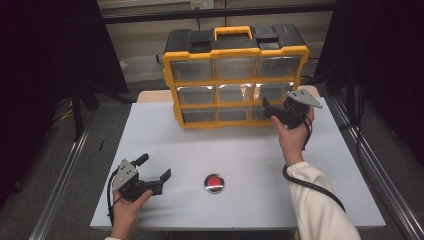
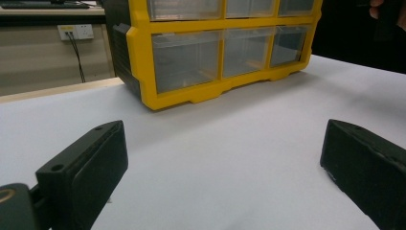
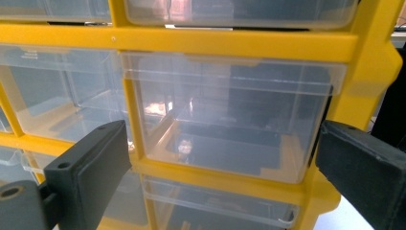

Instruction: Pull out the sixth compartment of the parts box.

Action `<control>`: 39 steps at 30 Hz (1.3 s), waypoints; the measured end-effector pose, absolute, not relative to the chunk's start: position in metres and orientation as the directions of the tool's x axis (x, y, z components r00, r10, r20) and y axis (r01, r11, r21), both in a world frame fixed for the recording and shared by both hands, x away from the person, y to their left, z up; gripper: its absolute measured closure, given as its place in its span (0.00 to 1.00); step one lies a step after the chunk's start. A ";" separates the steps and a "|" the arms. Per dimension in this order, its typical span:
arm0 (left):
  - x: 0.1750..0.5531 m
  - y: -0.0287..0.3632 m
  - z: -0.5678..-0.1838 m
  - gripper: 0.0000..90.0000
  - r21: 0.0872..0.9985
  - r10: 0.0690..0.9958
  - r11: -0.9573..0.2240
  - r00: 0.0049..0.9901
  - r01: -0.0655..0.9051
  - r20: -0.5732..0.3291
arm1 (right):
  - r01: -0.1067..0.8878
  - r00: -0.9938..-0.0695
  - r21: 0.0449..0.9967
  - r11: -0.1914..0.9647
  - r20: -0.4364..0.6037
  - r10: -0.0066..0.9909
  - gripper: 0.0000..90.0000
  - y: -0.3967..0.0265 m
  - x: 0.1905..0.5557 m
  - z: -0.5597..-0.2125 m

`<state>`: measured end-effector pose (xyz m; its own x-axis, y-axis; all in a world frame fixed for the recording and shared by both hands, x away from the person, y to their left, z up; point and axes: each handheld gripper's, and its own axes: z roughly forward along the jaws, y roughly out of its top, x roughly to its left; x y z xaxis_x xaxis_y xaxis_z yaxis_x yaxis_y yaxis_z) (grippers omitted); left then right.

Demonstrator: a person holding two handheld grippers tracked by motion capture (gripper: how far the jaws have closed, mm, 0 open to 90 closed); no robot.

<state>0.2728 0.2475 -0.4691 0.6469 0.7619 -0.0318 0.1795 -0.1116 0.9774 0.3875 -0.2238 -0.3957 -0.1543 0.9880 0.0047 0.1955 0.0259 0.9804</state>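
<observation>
A yellow and black drawer organizer [image 1: 235, 75] with clear plastic drawers stands at the back of the white table [image 1: 240, 150]; all its drawers look pushed in. My right gripper [image 1: 267, 110] is open and held up against the organizer's right column. In the right gripper view its jaws [image 3: 220, 177] straddle the front of the middle-row right drawer [image 3: 230, 115], close to it, and contact cannot be judged. My left gripper [image 1: 155, 167] rests open near the front left of the table, holding nothing. In the left gripper view it [image 2: 225, 177] points across bare tabletop toward the organizer [image 2: 139, 67].
A round red button in a metal ring [image 1: 214, 183] sits on the table near the front centre. A yellow carry handle [image 1: 232, 32] tops the organizer. Metal rails [image 1: 65, 170] run along both sides of the table, with dark curtains beyond.
</observation>
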 end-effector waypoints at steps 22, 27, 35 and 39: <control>0.273 0.248 -0.469 0.03 0.978 0.763 -0.105 0.645 0.182 -0.038 | 0.155 -0.139 0.985 0.081 -0.059 0.988 0.10 -0.222 0.392 -0.393; 0.273 0.248 -0.469 0.03 0.977 0.763 -0.110 0.645 0.181 -0.034 | 0.136 -0.134 0.983 0.120 -0.102 0.986 0.13 -0.221 0.390 -0.393; 0.273 0.248 -0.469 0.03 0.978 0.763 -0.105 0.645 0.181 -0.037 | 0.100 -0.124 0.973 0.207 -0.194 0.973 0.20 -0.219 0.388 -0.394; 0.273 0.248 -0.469 0.03 0.977 0.760 -0.116 0.649 0.177 -0.028 | 0.075 -0.108 0.969 0.235 -0.226 0.968 0.23 -0.218 0.387 -0.394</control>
